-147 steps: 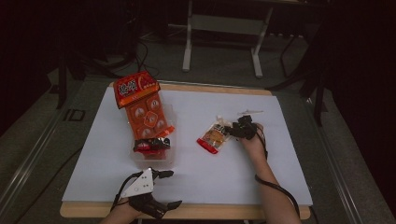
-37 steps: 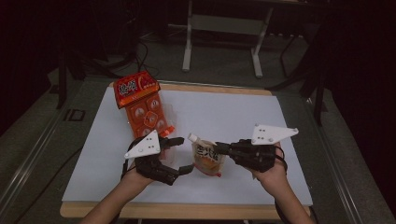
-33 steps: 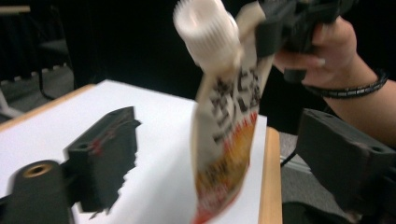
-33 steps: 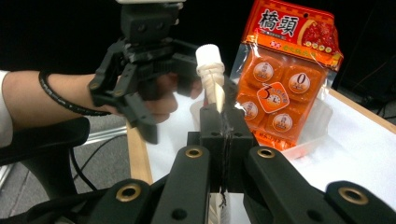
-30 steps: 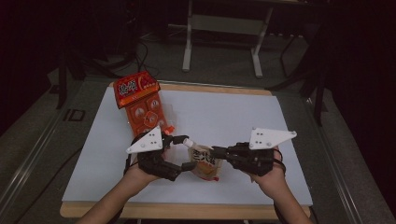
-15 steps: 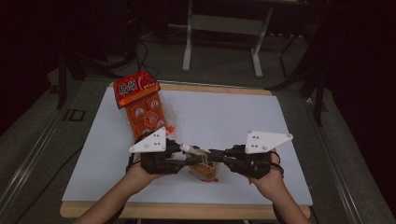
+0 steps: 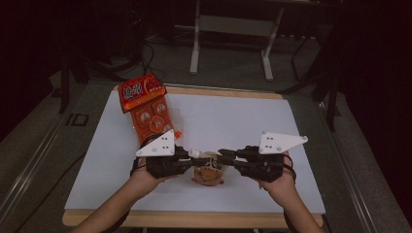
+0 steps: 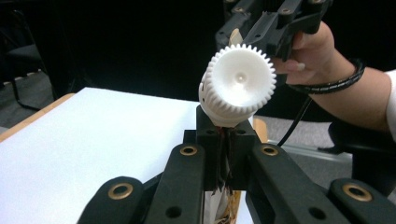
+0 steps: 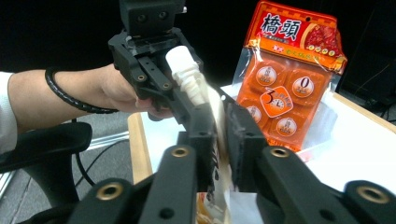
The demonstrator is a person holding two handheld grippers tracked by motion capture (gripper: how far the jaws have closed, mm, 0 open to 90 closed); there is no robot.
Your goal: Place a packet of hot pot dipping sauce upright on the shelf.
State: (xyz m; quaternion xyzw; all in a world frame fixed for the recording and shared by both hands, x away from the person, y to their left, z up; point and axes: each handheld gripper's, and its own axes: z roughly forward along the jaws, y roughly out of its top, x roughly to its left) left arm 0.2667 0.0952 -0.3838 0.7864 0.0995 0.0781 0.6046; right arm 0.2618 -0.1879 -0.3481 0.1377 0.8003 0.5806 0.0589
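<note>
Both grippers — left (image 7: 187,158), right (image 7: 228,158) — jaws clamped on spouted pouch (image 7: 208,170).

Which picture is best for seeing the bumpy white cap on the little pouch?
The left gripper view: the ridged white plastic cap faces the camera head-on, just above the jaws pinching the pouch. The right gripper view shows the cap side-on, as a ribbed spout. From the high view the cap is a tiny white speck between the two grippers.

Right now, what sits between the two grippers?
In the high view, a spouted snack pouch hangs between the left gripper and right gripper, both clamped on its top beside the white cap.
</note>
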